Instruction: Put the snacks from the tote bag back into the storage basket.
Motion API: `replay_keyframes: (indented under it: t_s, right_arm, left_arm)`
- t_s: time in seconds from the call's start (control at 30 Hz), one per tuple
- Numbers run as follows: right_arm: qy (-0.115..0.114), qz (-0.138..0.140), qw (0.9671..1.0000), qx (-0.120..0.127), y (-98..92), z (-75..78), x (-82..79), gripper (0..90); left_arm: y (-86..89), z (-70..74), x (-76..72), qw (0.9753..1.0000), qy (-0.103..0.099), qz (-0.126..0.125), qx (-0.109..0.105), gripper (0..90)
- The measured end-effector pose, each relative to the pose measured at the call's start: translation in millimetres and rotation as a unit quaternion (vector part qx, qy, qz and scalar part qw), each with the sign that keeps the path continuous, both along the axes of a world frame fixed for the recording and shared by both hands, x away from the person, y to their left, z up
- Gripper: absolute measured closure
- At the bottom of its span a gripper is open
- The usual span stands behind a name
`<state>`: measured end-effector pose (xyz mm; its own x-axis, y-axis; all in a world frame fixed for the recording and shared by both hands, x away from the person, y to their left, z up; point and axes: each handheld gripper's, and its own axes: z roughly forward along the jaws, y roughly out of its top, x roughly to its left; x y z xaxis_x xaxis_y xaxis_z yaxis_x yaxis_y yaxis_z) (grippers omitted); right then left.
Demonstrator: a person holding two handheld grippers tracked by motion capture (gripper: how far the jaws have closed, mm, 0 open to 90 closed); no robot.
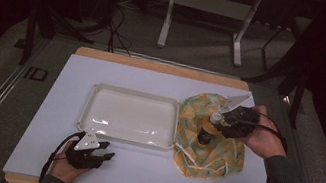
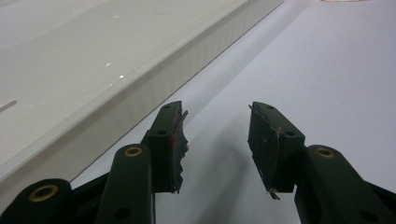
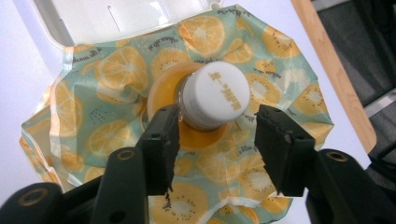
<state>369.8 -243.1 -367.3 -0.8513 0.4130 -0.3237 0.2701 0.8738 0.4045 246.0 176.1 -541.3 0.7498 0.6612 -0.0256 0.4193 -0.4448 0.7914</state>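
A small dark bottle (image 1: pixel 205 132) with a white cap (image 3: pixel 222 93) stands upright on a crumpled cloth printed with orange slices (image 1: pixel 213 153), right of a shallow white tray (image 1: pixel 135 92). My right gripper (image 1: pixel 221 124) comes at the bottle from the right, level with its top. In the right gripper view that gripper (image 3: pixel 218 114) is open, the cap sits just past its jaws, and its left jaw is close against the cap. My left gripper (image 1: pixel 107 152) rests open on the white mat, just in front of the tray's front left corner. Nothing is between its jaws (image 2: pixel 215 112).
The tray's front wall (image 2: pixel 140 79) runs close along the left gripper. The white mat (image 1: pixel 146 175) covers a wooden tabletop whose edge (image 3: pixel 336 70) lies right of the cloth. Dark stands and a metal frame (image 1: pixel 206 8) stand on the floor beyond the table.
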Motion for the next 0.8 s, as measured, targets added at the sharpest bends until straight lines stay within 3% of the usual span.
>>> replay_keyframes:
  t_s: [0.23,0.53,0.8]
  right_arm:
    - [0.029,0.0,0.9995,-0.006,5.5,-1.1,9.9,46.0]
    - [0.086,-0.015,0.996,0.019,9.9,-2.2,24.2,50.8]
    - [0.112,-0.002,0.9934,-0.023,18.4,3.5,31.6,54.2]
  left_arm:
    - [0.1,0.0,0.0,1.0,0.0,-0.001,0.001,55.0]
    - [0.0,0.0,0.0,1.0,0.0,-0.002,0.002,55.0]
    - [-0.1,-0.1,0.0,1.0,0.0,-0.003,0.001,54.9]
